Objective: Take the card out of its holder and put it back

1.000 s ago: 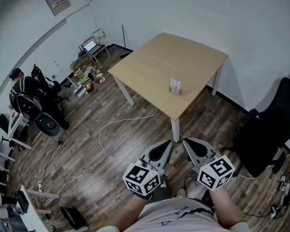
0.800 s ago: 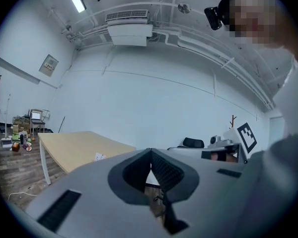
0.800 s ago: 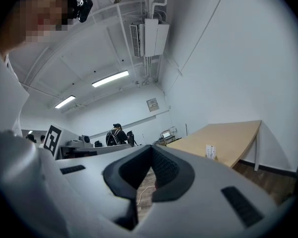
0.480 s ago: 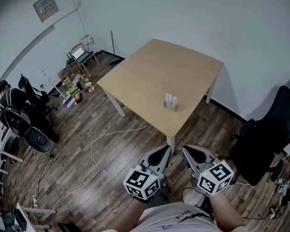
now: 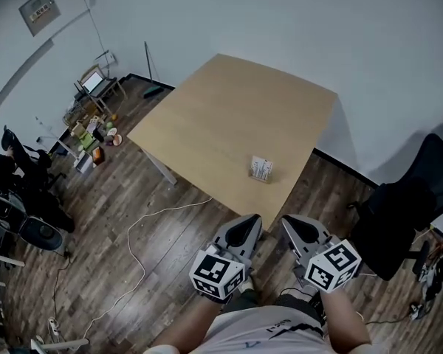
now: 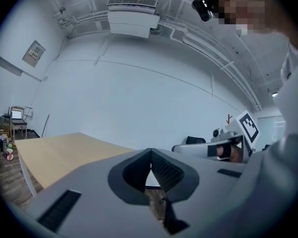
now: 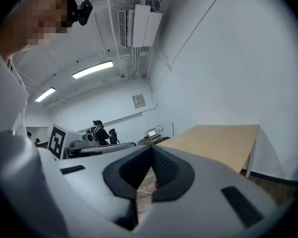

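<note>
The card (image 5: 262, 167) stands upright in its holder (image 5: 260, 177) near the front edge of the tabletop (image 5: 221, 109), well ahead of both tools and roughly between them, the left tool (image 5: 246, 227) and right tool (image 5: 294, 226) alike held low, jaws pressed together, gripping nothing.
</note>
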